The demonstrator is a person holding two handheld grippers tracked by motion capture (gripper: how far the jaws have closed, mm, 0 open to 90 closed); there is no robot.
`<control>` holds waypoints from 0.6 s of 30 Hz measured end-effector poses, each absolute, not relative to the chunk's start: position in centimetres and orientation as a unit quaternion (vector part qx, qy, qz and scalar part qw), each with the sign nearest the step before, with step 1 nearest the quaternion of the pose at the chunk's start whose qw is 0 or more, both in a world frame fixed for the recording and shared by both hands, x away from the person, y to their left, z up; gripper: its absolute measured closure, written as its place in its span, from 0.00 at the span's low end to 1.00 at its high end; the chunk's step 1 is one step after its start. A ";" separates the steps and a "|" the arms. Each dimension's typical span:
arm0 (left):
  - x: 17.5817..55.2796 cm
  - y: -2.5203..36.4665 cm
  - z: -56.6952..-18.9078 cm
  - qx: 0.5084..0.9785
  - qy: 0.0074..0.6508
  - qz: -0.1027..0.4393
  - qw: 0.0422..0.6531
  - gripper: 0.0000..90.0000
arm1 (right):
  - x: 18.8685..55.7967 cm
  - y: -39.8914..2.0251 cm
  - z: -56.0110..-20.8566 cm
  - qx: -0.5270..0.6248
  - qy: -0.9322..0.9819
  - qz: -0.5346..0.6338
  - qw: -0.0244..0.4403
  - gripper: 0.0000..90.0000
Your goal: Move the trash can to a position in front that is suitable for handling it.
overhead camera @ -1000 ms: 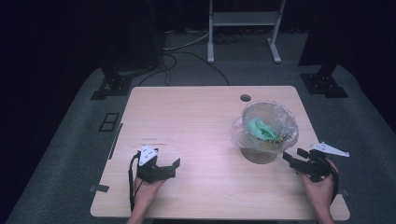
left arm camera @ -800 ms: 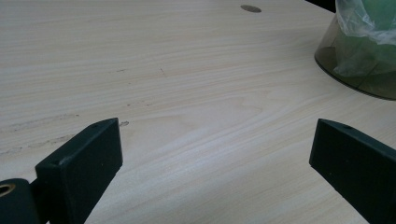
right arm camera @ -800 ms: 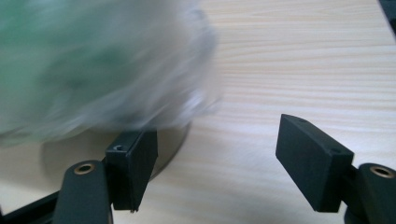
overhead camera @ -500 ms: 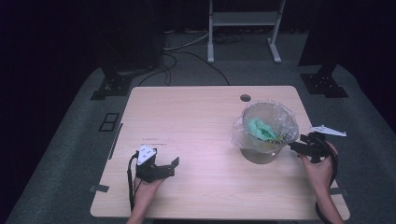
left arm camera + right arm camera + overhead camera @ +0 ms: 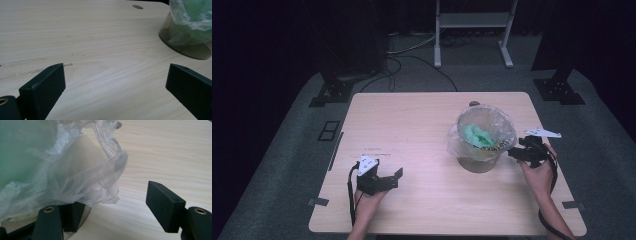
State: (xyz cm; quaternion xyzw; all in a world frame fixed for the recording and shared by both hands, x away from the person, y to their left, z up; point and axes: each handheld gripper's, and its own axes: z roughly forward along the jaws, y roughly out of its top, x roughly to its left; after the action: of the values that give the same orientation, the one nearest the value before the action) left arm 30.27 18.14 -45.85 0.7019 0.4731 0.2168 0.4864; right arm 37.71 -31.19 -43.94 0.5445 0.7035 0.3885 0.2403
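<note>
Here the right gripper [image 5: 518, 152] spreads its jaws wide against the bag [image 5: 75, 175]; left gripper [image 5: 387, 178] jaws wide, empty.

The right gripper [image 5: 515, 151] has been moved from the worktop's [image 5: 422, 125] right edge in towards the bin [image 5: 482, 140], and is now held against the loose plastic liner [image 5: 75, 177] at the bin's right side, jaws spread, with one jaw tucked under the hanging film.
</note>
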 end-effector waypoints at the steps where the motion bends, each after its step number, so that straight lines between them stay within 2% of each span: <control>1: 30.3 18.1 -45.9 0.702 0.474 0.216 0.486 0.02 | 37.9 -30.8 -43.9 0.541 0.706 0.389 0.240 0.36; 18: 30.3 18.3 -45.9 0.700 0.477 0.211 0.487 0.02 | 40.7 -23.6 -43.5 0.484 0.750 0.385 0.235 0.36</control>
State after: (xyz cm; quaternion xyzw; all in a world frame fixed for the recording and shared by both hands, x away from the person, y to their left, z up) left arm 30.28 18.29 -45.93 0.7001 0.4774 0.2109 0.4872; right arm 40.71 -23.58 -43.45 0.4840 0.7500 0.3847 0.2349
